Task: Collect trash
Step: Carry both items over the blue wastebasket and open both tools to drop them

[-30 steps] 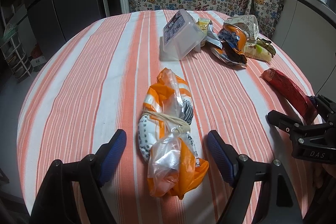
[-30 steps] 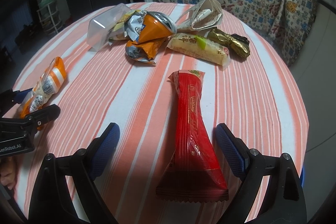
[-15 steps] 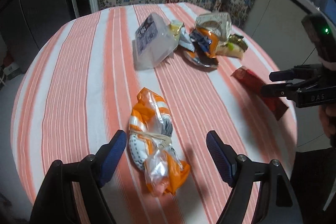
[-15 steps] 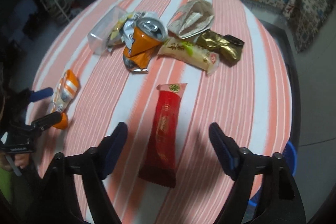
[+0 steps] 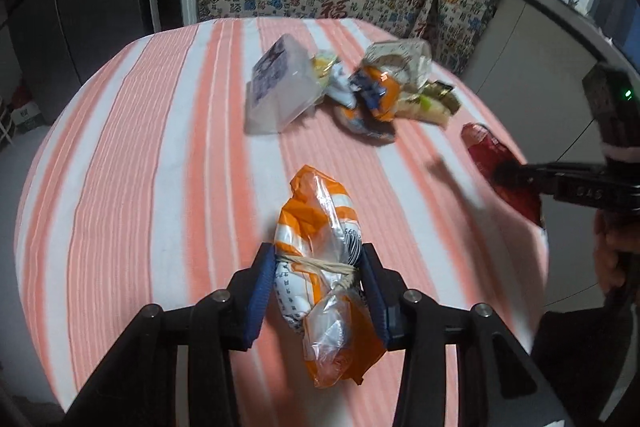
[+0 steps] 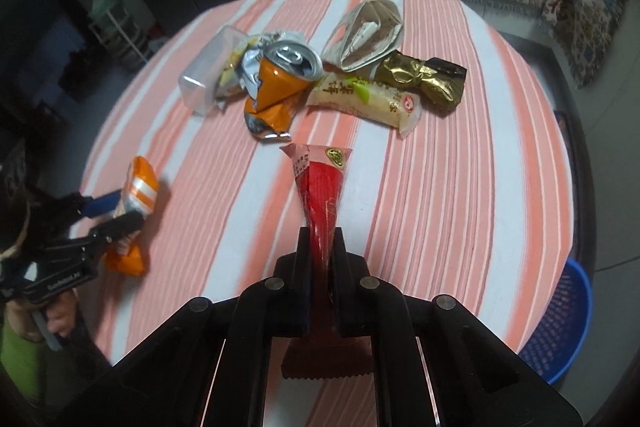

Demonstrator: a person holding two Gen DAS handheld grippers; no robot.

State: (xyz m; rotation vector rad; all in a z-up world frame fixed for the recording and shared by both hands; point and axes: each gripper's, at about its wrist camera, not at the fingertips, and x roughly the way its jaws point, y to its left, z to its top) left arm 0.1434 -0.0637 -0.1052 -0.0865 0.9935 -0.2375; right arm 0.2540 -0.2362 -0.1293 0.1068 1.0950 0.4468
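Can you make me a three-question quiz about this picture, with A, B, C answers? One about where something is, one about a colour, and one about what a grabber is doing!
1. Where is the blue basket?
A. On the table
B. On the floor beside the table
C. In a gripper

2. What colour is the crushed can?
A. Orange
B. Green
C. Purple

3. What is the right gripper doing?
A. Standing wide open
B. Pinching the red wrapper
C. Holding the can

Answers:
1 B, it shows below the table's edge.
2 A, its dented side is orange under a silver top.
3 B, the wrapper is squeezed thin between its two fingers.
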